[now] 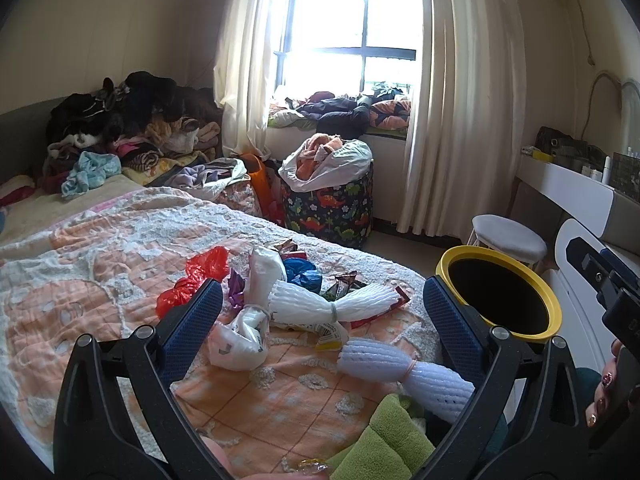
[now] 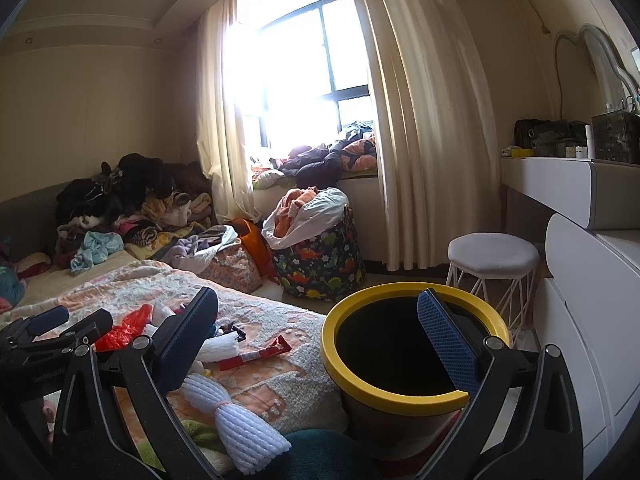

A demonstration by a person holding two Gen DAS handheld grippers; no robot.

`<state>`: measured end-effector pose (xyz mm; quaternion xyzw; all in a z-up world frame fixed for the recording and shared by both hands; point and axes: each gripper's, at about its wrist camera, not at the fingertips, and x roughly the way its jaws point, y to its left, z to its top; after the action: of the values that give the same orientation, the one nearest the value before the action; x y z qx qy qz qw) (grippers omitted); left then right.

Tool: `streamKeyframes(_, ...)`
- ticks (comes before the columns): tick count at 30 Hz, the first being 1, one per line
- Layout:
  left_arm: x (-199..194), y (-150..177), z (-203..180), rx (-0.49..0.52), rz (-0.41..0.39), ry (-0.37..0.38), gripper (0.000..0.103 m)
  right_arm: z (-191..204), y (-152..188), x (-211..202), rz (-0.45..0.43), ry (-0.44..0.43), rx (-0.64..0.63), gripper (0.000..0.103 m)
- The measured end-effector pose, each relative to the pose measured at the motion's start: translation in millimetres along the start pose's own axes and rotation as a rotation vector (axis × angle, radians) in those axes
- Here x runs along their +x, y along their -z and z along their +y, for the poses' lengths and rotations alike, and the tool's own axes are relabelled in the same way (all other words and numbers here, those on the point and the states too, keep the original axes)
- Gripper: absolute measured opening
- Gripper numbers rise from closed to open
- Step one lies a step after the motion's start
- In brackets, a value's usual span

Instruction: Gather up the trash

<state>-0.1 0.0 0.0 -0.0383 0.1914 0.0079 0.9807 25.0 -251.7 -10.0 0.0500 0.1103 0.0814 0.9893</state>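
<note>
Left gripper [image 1: 322, 308] and right gripper [image 2: 318, 322]: jaws spread wide, empty

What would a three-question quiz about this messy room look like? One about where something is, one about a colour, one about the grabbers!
1. Where does the round bin with the yellow rim stand?
A. On the window sill
B. On the floor beside the bed's corner
C. On the white stool

2. What colour is the crumpled plastic bag lying at the left of the trash pile on the peach patterned bedspread?
A. Red
B. Green
C. Black

3. How are the left gripper and the right gripper set?
A. Both shut on trash
B. One open, one shut
C. Both open, holding nothing

Answers:
1 B: the bin sits low next to the bedspread's edge.
2 A: the bag is bright red.
3 C: each pair of blue pads stands wide apart with nothing between.
</note>
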Motion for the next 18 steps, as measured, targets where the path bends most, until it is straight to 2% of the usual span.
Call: streamKeyframes(18,0,0,0,0.003,-0.002,-0.002,0.092,-7,9,6,0.013,0.008,0.004,0.097)
